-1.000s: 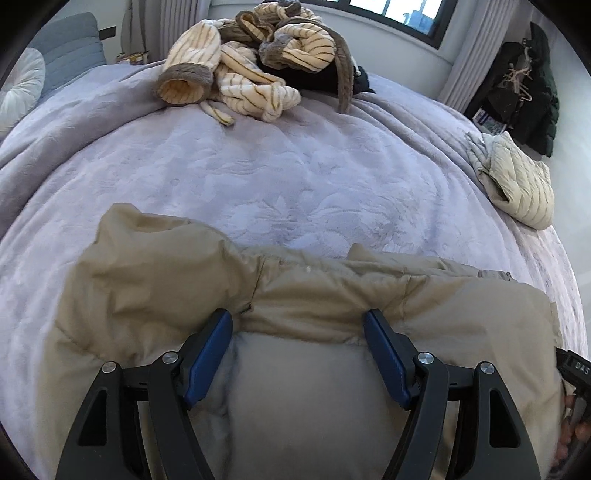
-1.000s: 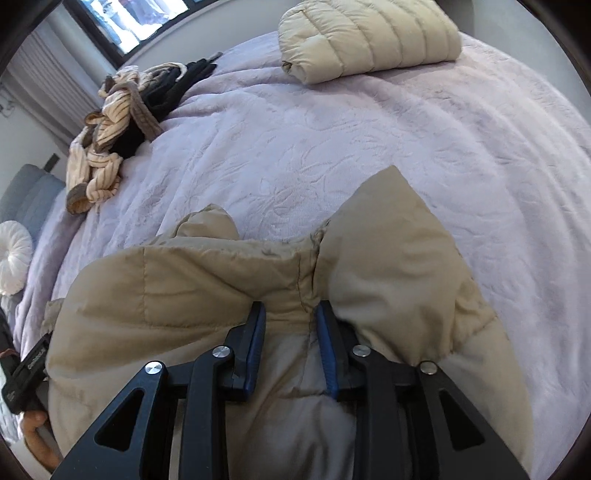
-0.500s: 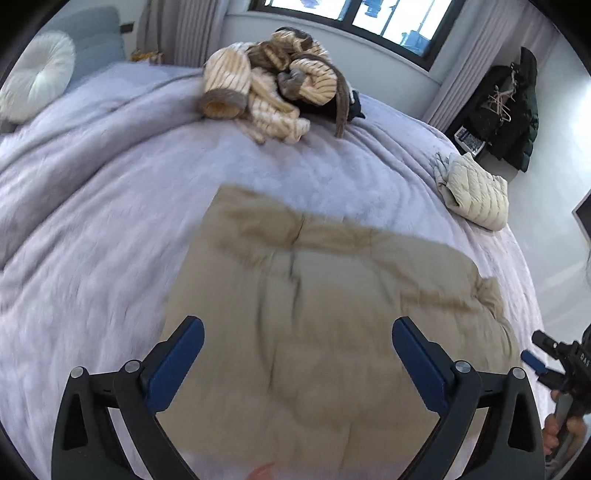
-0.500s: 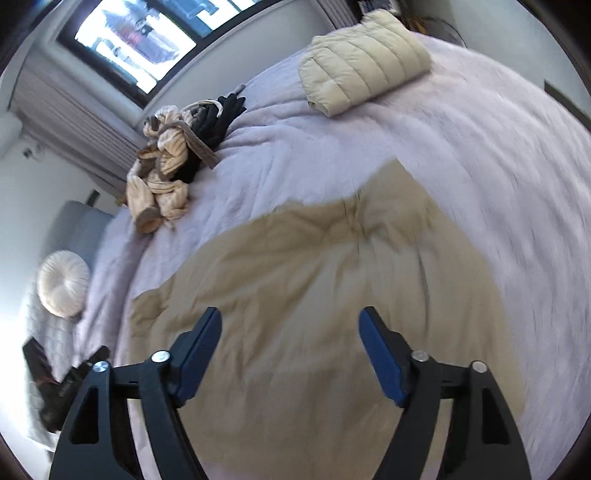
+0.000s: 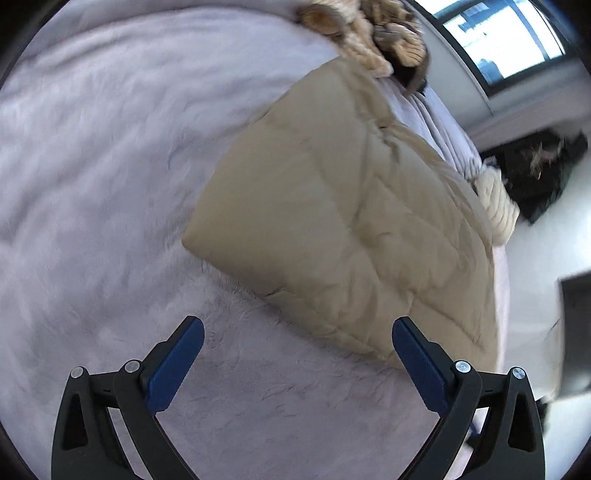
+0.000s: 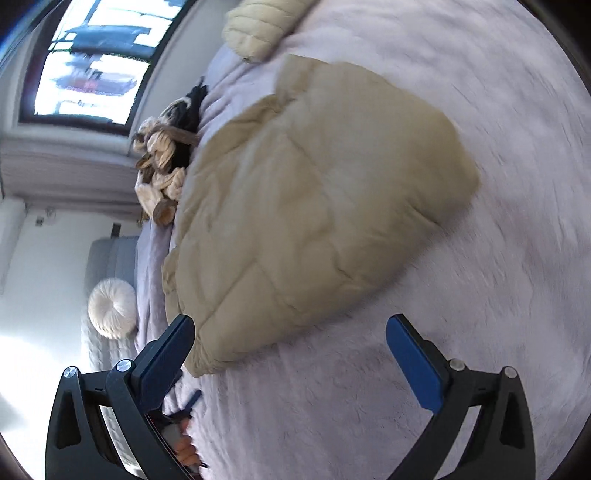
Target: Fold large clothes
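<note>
A tan quilted puffer jacket [image 5: 343, 206] lies folded into a thick rectangle on the lilac bed cover [image 5: 92, 166]. It also shows in the right wrist view [image 6: 314, 199]. My left gripper [image 5: 297, 336] is open and empty, above the cover just short of the jacket's near edge. My right gripper [image 6: 290, 334] is open and empty, at the jacket's near edge from the other side. Both views are tilted and blurred.
A heap of striped cream knitwear [image 5: 373, 44] lies at the far end of the bed, also in the right wrist view [image 6: 162, 166]. A folded cream puffer [image 6: 258, 26] lies beyond the jacket. A round white cushion [image 6: 110, 308] and dark clothes [image 5: 543, 170] lie off the bed.
One second ago the right gripper was shut on the jacket. Both grippers then opened wide, drew back from it and swung to opposite sides.
</note>
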The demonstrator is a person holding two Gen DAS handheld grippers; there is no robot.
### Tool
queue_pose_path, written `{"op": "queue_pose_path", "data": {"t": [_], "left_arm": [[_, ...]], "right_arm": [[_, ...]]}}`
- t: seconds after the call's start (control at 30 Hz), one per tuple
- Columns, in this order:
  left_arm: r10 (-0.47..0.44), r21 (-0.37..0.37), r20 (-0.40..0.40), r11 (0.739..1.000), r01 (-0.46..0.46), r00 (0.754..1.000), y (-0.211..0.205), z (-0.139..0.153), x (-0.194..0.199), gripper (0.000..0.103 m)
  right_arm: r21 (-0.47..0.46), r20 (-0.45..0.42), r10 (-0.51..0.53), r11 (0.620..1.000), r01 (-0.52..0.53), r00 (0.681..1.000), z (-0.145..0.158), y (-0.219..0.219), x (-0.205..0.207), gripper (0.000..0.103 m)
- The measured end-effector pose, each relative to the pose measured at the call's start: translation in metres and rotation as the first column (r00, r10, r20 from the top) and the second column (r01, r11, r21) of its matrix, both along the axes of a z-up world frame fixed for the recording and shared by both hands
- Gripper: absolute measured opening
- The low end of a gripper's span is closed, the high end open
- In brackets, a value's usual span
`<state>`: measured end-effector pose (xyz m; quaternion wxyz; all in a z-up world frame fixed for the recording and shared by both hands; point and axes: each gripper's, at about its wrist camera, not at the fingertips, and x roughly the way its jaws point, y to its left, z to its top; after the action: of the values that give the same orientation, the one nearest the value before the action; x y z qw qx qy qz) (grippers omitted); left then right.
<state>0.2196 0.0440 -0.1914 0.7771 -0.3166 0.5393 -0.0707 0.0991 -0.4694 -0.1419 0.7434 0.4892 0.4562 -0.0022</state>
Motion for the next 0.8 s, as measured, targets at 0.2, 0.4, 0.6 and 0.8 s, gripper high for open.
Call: {"op": "queue_pose_path", "data": {"t": [0.2, 0.4, 0.6, 0.8], "left_arm": [[0.021, -0.131, 0.023, 0.991, -0.018, 1.000, 0.002, -0.025, 0.022, 0.102], [0.030, -0.119, 0.059, 0.993, -0.022, 0.998, -0.008, -0.033, 0.052, 0.102], [0.073, -0.119, 0.039, 0.991, -0.068, 0.997, -0.016, -0.047, 0.080, 0.101], [0.054, -0.180, 0.081, 0.983, -0.039, 0.995, -0.011, -0.043, 0.086, 0.046]], "right_arm": [[0.152, 0.006, -0.071, 0.986, 0.069, 0.997, -0.041, -0.012, 0.010, 0.103], [0.268, 0.044, -0.168, 0.952, 0.150, 0.985, -0.066, -0.024, 0.030, 0.103], [0.280, 0.039, -0.170, 0.948, 0.153, 0.985, -0.082, -0.022, 0.060, 0.103], [0.322, 0.047, -0.206, 0.929, 0.181, 0.977, -0.086, -0.024, 0.067, 0.101]]}}
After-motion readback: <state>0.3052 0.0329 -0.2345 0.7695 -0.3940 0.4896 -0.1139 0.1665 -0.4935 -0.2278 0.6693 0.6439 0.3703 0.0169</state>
